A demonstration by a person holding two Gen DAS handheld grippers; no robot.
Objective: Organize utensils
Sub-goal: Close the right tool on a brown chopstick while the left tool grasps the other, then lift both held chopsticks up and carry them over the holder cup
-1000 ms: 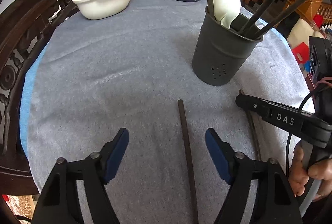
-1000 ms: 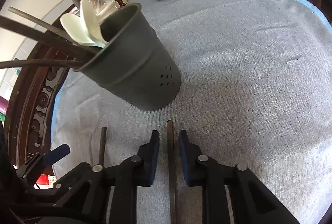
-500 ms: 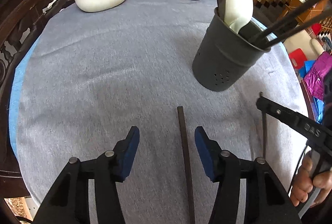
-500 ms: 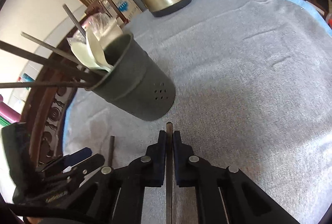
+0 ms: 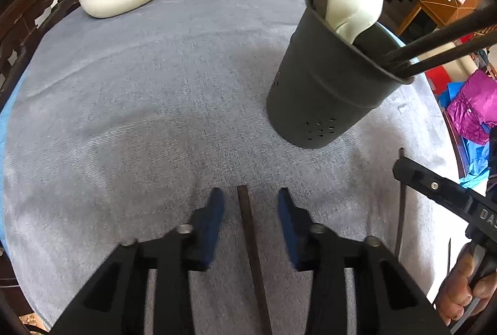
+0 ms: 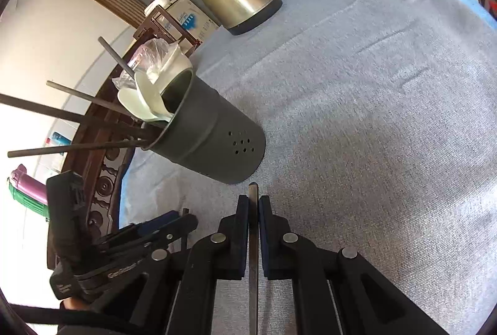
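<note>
Since the earlier frame the left gripper [image 5: 250, 207] was closing around one dark chopstick [image 5: 252, 254] not yet pinched, the right gripper [image 6: 253, 204] already pinched another thin dark chopstick [image 6: 253, 241], and both were still outside the dark grey metal utensil holder [image 5: 323, 92].

Left gripper [image 5: 250, 203] fingers closing around a chopstick [image 5: 252, 245] (pads not touching).
</note>
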